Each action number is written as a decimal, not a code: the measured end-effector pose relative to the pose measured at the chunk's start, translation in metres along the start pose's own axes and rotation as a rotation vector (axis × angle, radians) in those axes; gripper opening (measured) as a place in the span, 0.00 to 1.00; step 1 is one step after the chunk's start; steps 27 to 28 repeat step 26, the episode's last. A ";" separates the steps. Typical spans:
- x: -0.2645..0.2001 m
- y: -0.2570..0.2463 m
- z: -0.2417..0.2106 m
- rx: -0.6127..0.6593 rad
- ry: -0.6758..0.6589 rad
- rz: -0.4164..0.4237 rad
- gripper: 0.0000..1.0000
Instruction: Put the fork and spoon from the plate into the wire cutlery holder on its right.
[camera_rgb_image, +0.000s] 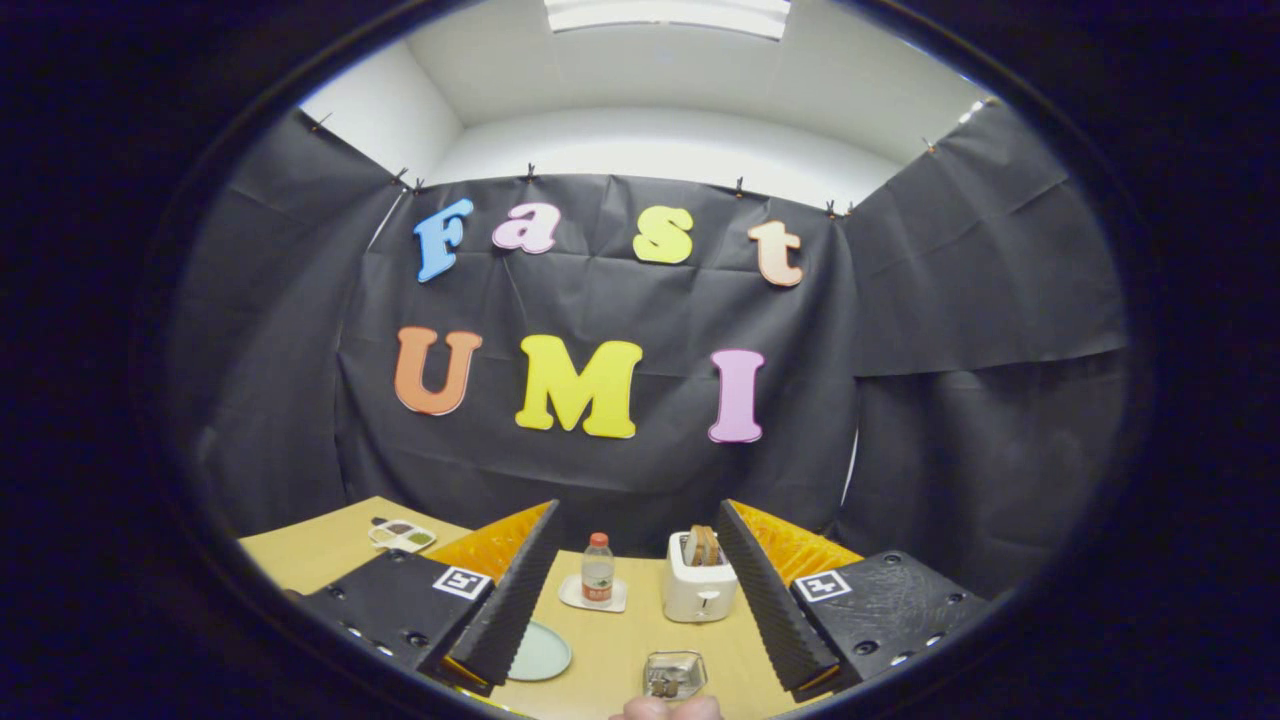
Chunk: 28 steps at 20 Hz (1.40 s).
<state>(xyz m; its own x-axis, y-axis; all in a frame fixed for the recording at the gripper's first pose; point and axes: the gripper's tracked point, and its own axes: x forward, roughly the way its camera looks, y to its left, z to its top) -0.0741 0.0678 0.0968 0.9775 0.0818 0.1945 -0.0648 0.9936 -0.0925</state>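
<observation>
Holding the tool wide open and empty above the tabletop, risking knocking the plate if descending carelessly.

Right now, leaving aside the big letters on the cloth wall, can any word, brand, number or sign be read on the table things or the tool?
No quotable text.
Bottle, beyond the fingers: its label is too small and blurred to read.
Toaster beside it: no writing can be made out.
Square markers on the gripper: black-and-white code patterns, not words.
The gripper's fingers stand open, holding nothing.
</observation>
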 end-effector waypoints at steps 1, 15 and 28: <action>0.002 0.001 -0.001 0.000 0.005 -0.002 0.94; 0.014 0.015 0.002 0.063 0.024 -0.015 0.96; 0.006 0.024 -0.001 0.081 0.041 -0.026 0.96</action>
